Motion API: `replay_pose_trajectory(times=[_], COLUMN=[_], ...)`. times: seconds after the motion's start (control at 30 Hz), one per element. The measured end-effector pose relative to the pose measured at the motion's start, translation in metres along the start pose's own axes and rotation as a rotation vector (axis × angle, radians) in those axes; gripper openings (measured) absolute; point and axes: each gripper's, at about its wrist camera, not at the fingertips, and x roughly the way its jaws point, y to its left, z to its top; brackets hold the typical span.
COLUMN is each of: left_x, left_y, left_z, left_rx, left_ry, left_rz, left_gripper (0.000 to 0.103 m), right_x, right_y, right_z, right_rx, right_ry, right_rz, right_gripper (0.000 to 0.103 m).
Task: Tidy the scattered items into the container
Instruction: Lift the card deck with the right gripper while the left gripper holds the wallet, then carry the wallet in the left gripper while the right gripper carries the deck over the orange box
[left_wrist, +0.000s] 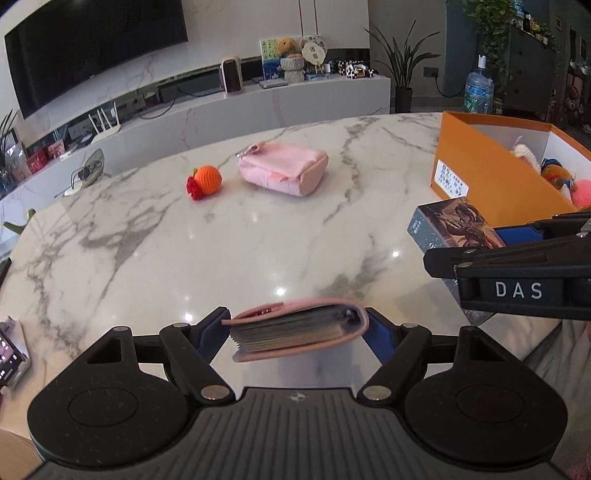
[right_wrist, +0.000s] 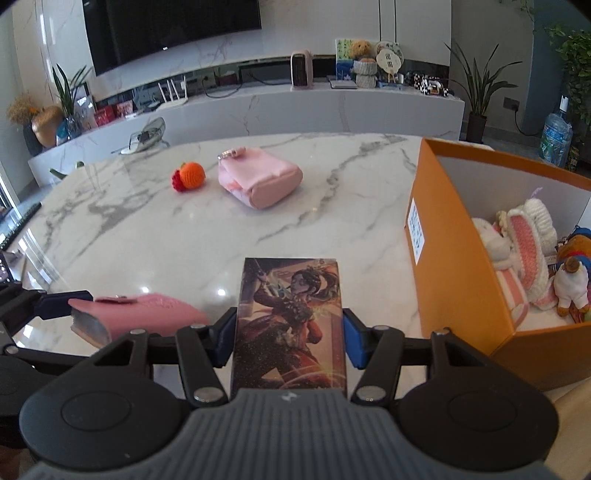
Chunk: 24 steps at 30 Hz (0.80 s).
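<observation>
Right now both my grippers are loaded. My left gripper (left_wrist: 297, 328) has its blue fingers (left_wrist: 376, 338) clamped on the ends of a pink leather card wallet stuffed with cards (left_wrist: 295, 330), so its long axis runs straight across between them, card edges facing back toward me, clear of the white marble desk (left_wrist: 184, 240). My right gripper (right_wrist: 290, 338) has its fingers (right_wrist: 355, 343) pressed against the long sides of a flat rectangular box printed with a warrior figure (right_wrist: 291, 321); its long axis points forward, away from me, picture face up. I judge I hold each by its narrow dimension for an easy drop into the orange cardboard container (right_wrist: 458, 288) on my right, already holding knitted toys. A crocheted orange fruit (left_wrist: 207, 181) and a pink fabric pouch (left_wrist: 284, 168) lie further off, waiting.
</observation>
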Motion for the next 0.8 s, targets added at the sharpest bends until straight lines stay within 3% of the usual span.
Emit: replay_pose_trajectory(times=[0.5,0.8], left_x=[-0.035,-0.044], left_y=[-0.016,-0.039], left_z=[0.034,0.065], left_rx=[0.019,0.070], left_ry=[-0.104,-0.178], left_rz=[-0.001,-0.038], left_gripper=[0.089,0.088], right_x=[-0.043,-0.067], right_y=[-0.020,-0.057], right_z=[0.017,0.044], right_rx=[0.042,0.115], right_ry=[-0.121,-0.186], right_rz=[0.026,0.001], right_gripper=[0.060,0.060])
